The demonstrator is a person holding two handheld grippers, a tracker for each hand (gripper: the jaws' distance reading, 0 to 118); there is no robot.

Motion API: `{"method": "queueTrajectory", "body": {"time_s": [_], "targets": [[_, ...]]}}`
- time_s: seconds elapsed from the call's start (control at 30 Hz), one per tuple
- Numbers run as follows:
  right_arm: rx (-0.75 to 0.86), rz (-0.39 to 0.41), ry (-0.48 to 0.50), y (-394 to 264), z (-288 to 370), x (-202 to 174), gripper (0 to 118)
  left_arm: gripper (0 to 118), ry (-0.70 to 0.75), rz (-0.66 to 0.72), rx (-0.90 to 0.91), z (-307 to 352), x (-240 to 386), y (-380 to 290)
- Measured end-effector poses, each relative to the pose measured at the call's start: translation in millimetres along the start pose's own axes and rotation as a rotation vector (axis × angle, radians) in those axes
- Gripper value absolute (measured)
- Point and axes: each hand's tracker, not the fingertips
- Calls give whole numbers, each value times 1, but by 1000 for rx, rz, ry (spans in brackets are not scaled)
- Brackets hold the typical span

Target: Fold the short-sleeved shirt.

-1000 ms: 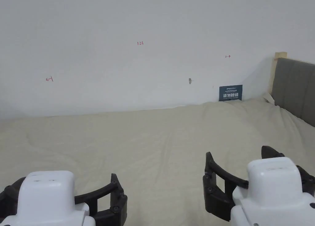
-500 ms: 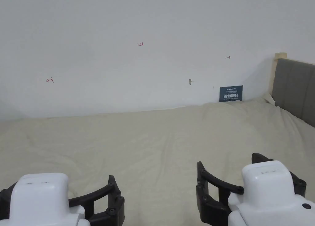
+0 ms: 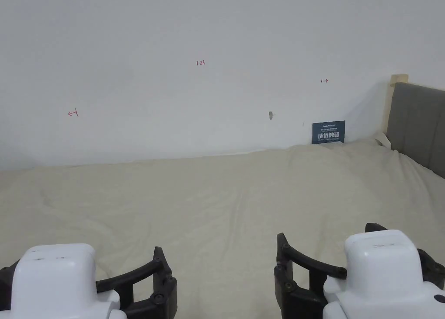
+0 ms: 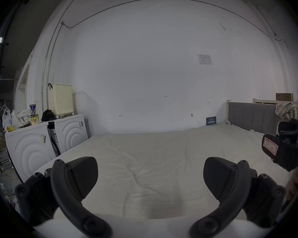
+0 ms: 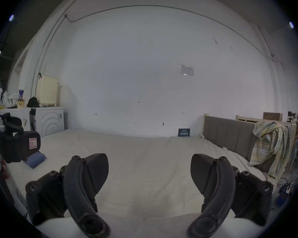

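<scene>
Your left gripper (image 4: 150, 178) and right gripper (image 5: 149, 171): jaws wide, nothing held, both low over near edge of bed (image 3: 226, 202). Plaid shirt (image 5: 272, 145), soft crumpled cloth, draped over grey padded headboard (image 5: 230, 135), far right, well apart from both claws. Folded blue cloth (image 5: 35, 159) on sheet near left gripper. Sheet cream, lightly wrinkled

Matt cloth bedsheet (image 3: 226, 194) — creased, soft-looking.

Ahead of my claws the cream-sheeted bed (image 3: 208, 198) lies open; grey padded headboard (image 3: 417, 124) walls my right.
</scene>
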Motion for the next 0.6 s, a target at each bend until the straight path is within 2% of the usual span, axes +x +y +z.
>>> {"method": "queueTrajectory", "body": {"time_s": [0.2, 0.3, 0.4, 0.6], "targets": [[9, 12, -44, 1, 1, 2, 99, 118, -1, 3, -4, 1, -1, 0], [-16, -15, -31, 3, 1, 4, 99, 118, -3, 5, -6, 1, -1, 1], [-63, -19, -65, 5, -2, 1, 99, 118, -7, 1, -5, 0, 1, 1], [-63, -45, 1, 5, -3, 5, 99, 118, -18, -3, -5, 1, 4, 1]]}}
